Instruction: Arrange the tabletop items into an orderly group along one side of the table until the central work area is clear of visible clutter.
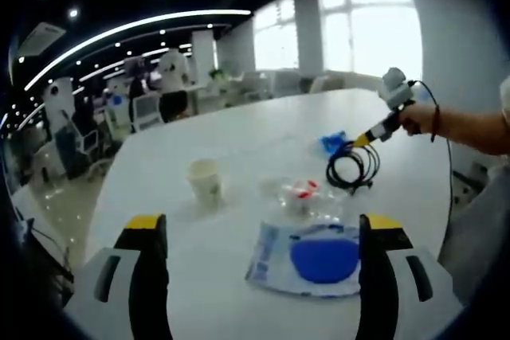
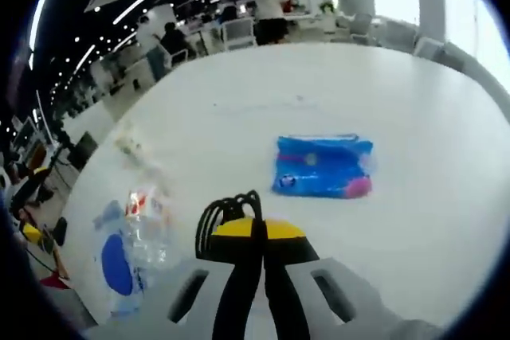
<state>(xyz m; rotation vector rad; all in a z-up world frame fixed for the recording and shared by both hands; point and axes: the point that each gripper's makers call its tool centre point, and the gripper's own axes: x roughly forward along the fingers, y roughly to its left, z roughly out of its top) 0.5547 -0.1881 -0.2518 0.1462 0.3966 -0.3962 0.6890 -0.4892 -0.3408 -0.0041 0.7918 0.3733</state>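
I am holding my right gripper (image 2: 256,236) clamped shut on the black coiled cable (image 1: 351,166), blue packet (image 2: 323,166) lying at one o'clock on the white table (image 2: 335,85), while my left gripper (image 1: 263,232) is gaping wide, empty, over the blue-disc pouch (image 1: 311,259).

In the left gripper view, a pouch (image 1: 311,259) lies nearest on the table (image 1: 239,141), with a clear wrapper (image 1: 301,193) just behind it. A cup (image 1: 205,181) stands to the left, well apart. Behind and right of the wrapper lies a cable coil (image 1: 352,166), a packet (image 1: 332,142) just beyond it. In the right gripper view, the packet (image 2: 323,166) lies right of the coil (image 2: 227,214), the wrapper (image 2: 147,224) left.
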